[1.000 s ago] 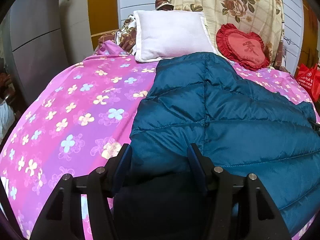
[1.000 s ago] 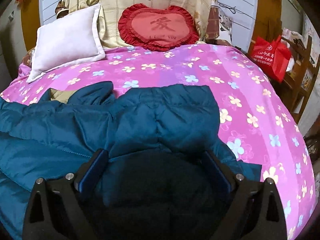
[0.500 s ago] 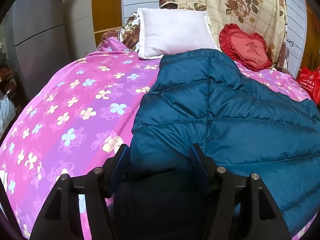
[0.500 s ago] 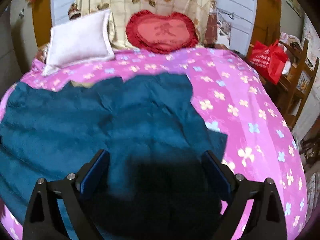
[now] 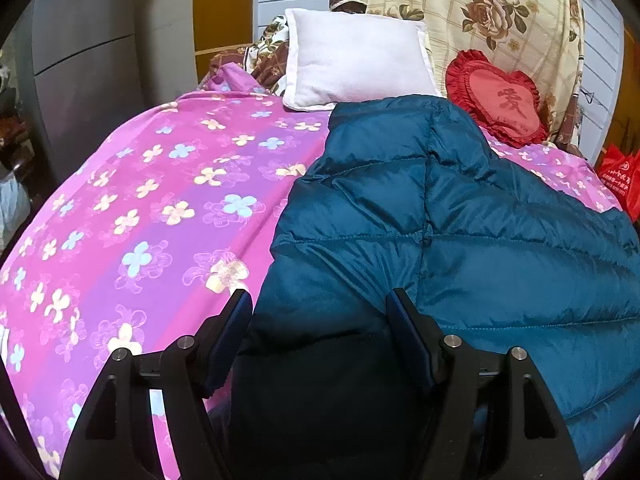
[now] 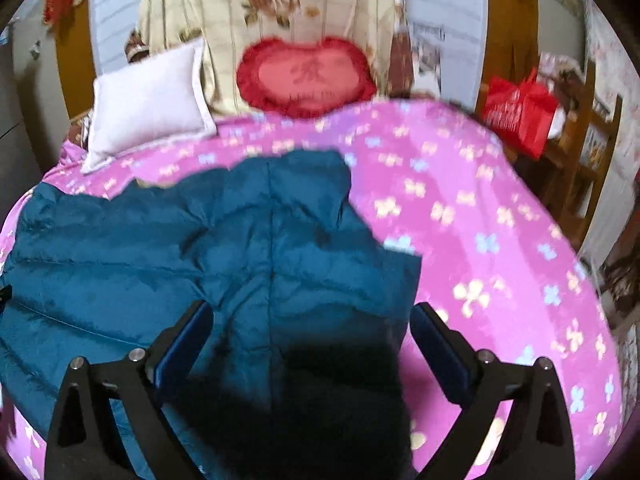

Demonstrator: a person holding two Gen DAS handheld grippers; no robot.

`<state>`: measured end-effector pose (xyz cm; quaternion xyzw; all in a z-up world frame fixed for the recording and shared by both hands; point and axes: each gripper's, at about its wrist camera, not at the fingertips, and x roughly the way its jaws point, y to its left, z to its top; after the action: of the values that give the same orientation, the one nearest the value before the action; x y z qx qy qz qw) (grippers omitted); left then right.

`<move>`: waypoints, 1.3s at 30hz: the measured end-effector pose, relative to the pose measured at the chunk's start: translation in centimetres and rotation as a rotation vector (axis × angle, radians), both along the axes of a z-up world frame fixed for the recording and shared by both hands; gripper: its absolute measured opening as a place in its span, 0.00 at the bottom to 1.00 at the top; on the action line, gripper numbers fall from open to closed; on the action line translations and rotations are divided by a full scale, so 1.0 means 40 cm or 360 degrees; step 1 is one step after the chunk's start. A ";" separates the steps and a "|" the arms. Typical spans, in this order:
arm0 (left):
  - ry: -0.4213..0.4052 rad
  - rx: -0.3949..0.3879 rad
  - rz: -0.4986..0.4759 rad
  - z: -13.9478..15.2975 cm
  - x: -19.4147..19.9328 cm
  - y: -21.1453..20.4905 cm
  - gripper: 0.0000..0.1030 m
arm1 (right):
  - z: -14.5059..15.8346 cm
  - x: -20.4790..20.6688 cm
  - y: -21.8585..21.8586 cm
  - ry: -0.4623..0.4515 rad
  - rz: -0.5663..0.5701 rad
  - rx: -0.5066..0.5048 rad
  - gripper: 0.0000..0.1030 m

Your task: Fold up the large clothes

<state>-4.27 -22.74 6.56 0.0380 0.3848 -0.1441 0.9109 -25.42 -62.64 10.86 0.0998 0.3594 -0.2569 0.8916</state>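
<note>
Jacket [image 5: 460,240], teal and quilted, lies across the bed [image 5: 140,220] with a hem bunch in each of our parted left tongs [image 5: 320,312] and right tongs [image 6: 312,320], though we cannot tell whether either truly grips it.

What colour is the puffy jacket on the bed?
The jacket is dark teal blue with quilted stitching, clearest in the left wrist view.

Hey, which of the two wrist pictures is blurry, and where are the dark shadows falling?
Left wrist view: sharp, quilting on the teal down jacket crisp, with a dark shadow on it between the fingers. Right wrist view: motion-blurred, the flowers on the pink bedspread and the red heart cushion smeared; a black shadow covers the jacket's near edge. Both show fisheye bending.
</note>
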 end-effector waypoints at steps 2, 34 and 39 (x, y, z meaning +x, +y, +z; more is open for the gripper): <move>-0.0020 0.0019 -0.0003 -0.002 -0.003 -0.003 0.50 | 0.016 0.008 0.005 -0.0038 0.0026 0.0001 0.98; 0.0005 -0.0005 -0.0066 0.016 -0.018 0.010 0.50 | -0.040 0.000 0.078 0.0055 0.0111 0.0081 0.99; 0.0155 -0.0144 -0.0174 0.015 0.016 0.048 0.50 | -0.031 -0.039 0.022 0.0055 0.0031 0.0119 1.00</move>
<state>-3.62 -20.84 7.15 0.0107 0.4190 -0.2127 0.8826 -26.96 -61.77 9.61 0.1252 0.3850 -0.2363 0.8833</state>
